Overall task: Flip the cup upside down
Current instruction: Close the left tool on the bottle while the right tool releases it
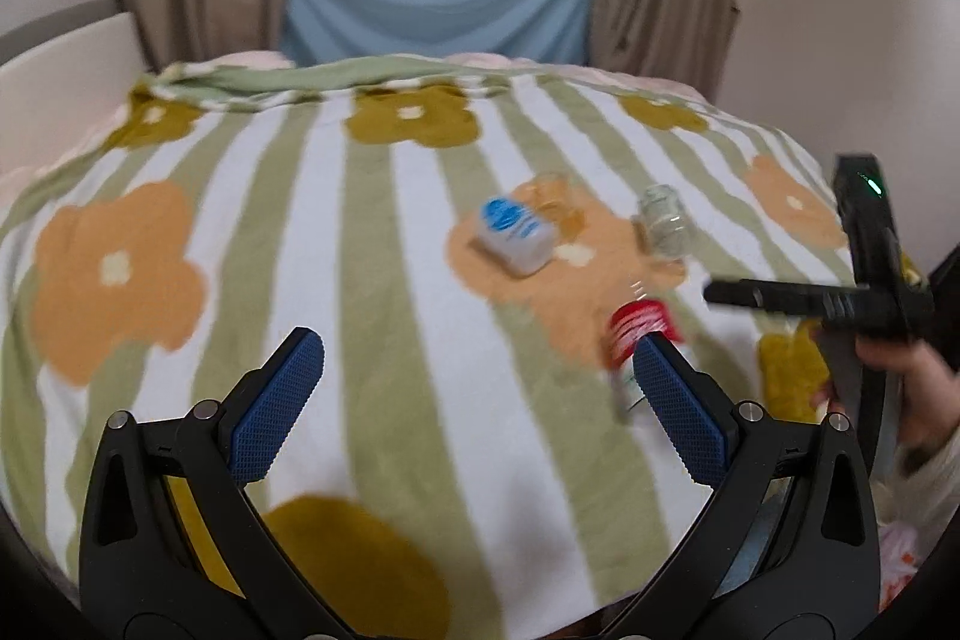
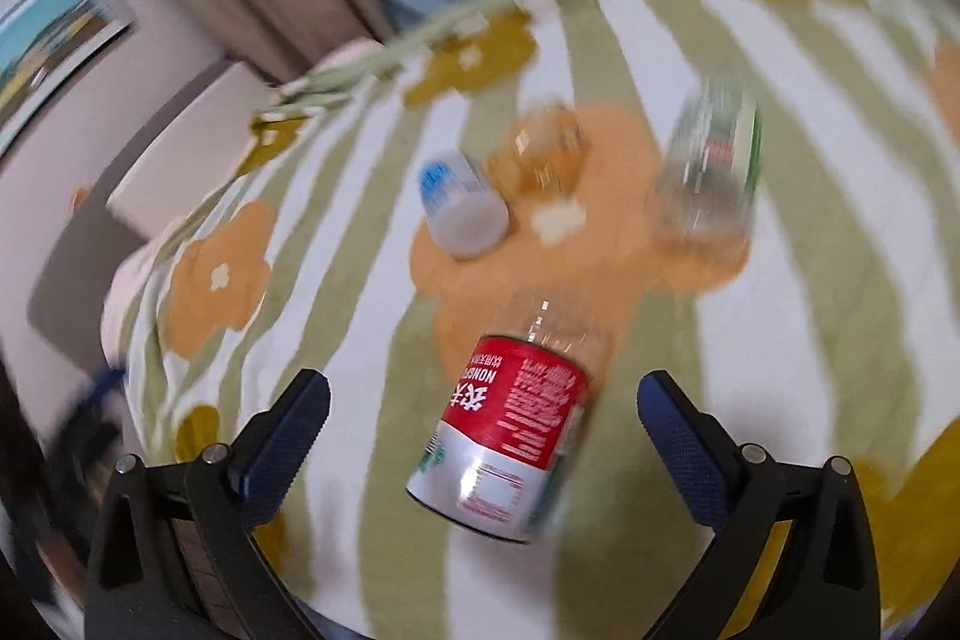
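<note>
Right claw [image 2: 483, 397] wide, empty | left claw [image 1: 480, 355] wide, empty | red-label cup [image 2: 510, 430] upside down, axis tilted

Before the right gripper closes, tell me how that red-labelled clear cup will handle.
The red-labelled cup looks like thin clear plastic and seems empty, so probably light and easily crushed by a hard squeeze. It stands on a soft floral blanket, so a nudge may tip it. The right gripper is open around it.
</note>
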Demonstrator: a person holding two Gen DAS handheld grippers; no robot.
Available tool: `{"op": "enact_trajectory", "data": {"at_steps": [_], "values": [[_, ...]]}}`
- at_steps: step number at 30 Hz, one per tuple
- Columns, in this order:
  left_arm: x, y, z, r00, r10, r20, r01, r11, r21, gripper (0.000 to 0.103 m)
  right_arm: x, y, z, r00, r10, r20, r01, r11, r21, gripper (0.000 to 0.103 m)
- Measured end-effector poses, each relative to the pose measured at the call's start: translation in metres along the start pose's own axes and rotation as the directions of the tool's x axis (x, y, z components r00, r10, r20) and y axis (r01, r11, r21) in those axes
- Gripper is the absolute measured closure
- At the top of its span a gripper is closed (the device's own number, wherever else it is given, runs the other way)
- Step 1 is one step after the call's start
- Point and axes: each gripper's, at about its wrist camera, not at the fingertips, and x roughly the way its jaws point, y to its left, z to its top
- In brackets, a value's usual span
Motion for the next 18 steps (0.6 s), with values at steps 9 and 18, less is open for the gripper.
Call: {"op": "enact_trajectory", "data": {"at_steps": [9, 18], "values": [[0.116, -0.078, 0.051, 0.954, -0.055, -0.295, 0.096, 0.987, 0.128, 0.0, -0.068, 0.011, -0.054, 0.937, -0.085, 0.338, 0.174, 0.954, -0.243, 0.001], [0.226, -0.127, 0.044, 0.741, -0.088, -0.666, 0.163, 0.985, 0.052, 0.0, -0.076, -0.005, -0.089, 0.906, 0.001, 0.423, 0.132, 0.949, -0.285, 0.0]]}}
